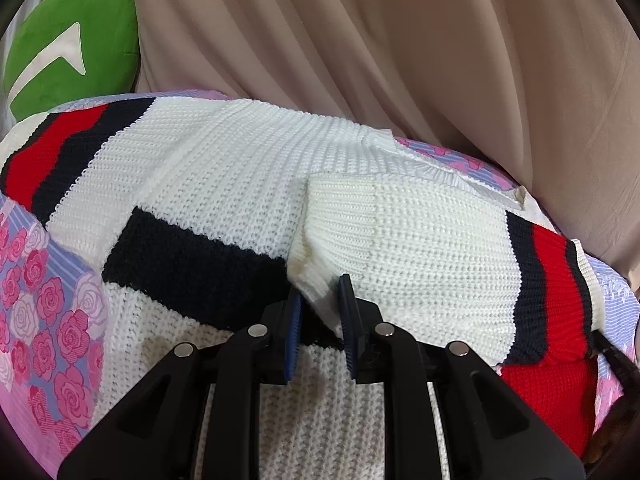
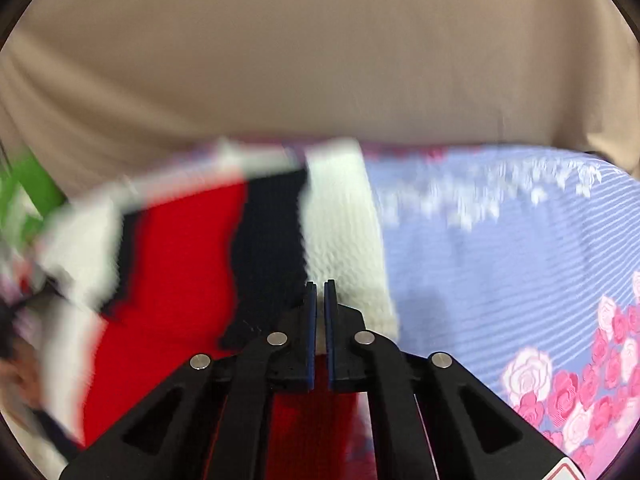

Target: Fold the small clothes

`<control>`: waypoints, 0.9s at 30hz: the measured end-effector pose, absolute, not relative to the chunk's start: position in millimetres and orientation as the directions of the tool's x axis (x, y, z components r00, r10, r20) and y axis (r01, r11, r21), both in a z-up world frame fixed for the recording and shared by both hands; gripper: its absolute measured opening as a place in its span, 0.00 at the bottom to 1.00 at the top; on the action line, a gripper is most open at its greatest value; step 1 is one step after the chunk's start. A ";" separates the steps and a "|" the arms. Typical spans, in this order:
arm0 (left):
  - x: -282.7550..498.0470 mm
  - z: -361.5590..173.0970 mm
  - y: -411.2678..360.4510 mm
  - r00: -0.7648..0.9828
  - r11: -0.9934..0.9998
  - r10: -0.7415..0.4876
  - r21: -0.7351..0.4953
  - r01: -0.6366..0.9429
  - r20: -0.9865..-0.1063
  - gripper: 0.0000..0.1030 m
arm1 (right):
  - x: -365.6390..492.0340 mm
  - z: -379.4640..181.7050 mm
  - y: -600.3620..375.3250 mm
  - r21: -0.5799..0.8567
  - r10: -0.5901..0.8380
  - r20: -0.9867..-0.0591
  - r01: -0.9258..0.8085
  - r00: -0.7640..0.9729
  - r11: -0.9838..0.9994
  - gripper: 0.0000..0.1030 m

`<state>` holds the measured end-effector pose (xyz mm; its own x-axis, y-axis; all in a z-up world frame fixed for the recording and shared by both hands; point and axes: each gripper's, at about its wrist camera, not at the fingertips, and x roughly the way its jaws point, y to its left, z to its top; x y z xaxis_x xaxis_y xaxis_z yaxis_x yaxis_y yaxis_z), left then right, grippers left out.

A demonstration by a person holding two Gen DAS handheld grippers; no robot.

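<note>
My left gripper (image 1: pixel 320 312) stands over the white knit sweater (image 1: pixel 224 168), which lies spread on the rose-print bedsheet (image 1: pixel 44 292) — its jaws are parted, with a corner of a folded-in white sleeve (image 1: pixel 420 248) lying just ahead of and between the blue pads (image 1: pixel 347 320); nothing is clamped. The sweater's navy band (image 1: pixel 188 264) sits to the left of that gripper, and the red-and-navy striped cuff (image 1: pixel 556 300) lies off to the right. My right gripper (image 2: pixel 320 296) has its jaws drawn nearly together, a thin gap showing; the sweater's white ribbed edge (image 2: pixel 344 240) runs straight into that gap, though motion blur keeps me from telling whether the fabric is actually pinched. Beige curtain (image 1: pixel 400 60) hangs behind the bed — a green cushion (image 1: pixel 80 40) rests at the far left.
</note>
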<state>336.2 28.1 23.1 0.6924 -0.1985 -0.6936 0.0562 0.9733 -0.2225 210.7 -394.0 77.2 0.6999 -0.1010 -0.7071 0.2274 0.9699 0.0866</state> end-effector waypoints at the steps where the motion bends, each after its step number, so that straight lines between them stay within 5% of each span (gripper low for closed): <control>1: 336.3 23.1 28.5 0.692 0.973 -0.201 -0.226 0.057 -0.693 0.18 | 210.4 83.7 -392.2 0.087 -0.110 -0.710 0.242 0.696 0.966 0.00; 5: 336.1 23.0 30.0 0.692 0.972 -0.204 -0.230 0.057 -0.693 0.18 | 203.7 105.9 -381.3 0.109 -0.102 -0.653 0.227 0.751 0.968 0.00; 9: 335.9 22.5 31.8 0.691 0.970 -0.209 -0.238 0.055 -0.692 0.19 | 224.1 76.2 -391.8 0.115 -0.116 -0.714 0.280 0.691 0.953 0.00; 11: 334.3 24.0 39.0 0.696 0.959 -0.231 -0.279 0.047 -0.680 0.30 | 224.3 73.7 -393.1 0.139 -0.108 -0.707 0.287 0.699 0.948 0.00; 12: 332.4 26.4 47.3 0.706 0.952 -0.231 -0.307 0.021 -0.669 0.42 | 224.2 73.2 -394.0 0.142 -0.106 -0.705 0.286 0.701 0.948 0.00; 14: 325.6 34.3 66.5 0.747 0.935 -0.210 -0.352 -0.035 -0.631 0.47 | 226.0 72.9 -397.9 0.165 -0.091 -0.701 0.285 0.707 0.944 0.00; 17: 315.7 55.4 112.4 0.807 0.908 -0.133 -0.397 -0.134 -0.576 0.55 | 215.1 75.6 -403.6 0.224 -0.051 -0.690 0.280 0.722 0.934 0.00; 19: 311.3 67.5 156.5 0.828 0.887 -0.071 -0.415 -0.203 -0.556 0.71 | 214.4 76.7 -406.9 0.231 -0.046 -0.688 0.278 0.725 0.932 0.00; 24: 328.4 73.0 293.7 0.785 0.817 0.105 -0.397 -0.419 -0.611 0.76 | 215.1 74.8 -406.1 0.216 -0.058 -0.690 0.281 0.722 0.935 0.00; 27: 347.7 54.7 379.7 0.736 0.703 0.100 -0.476 -0.528 -0.670 0.76 | 216.7 73.4 -404.4 0.216 -0.058 -0.689 0.281 0.722 0.935 0.00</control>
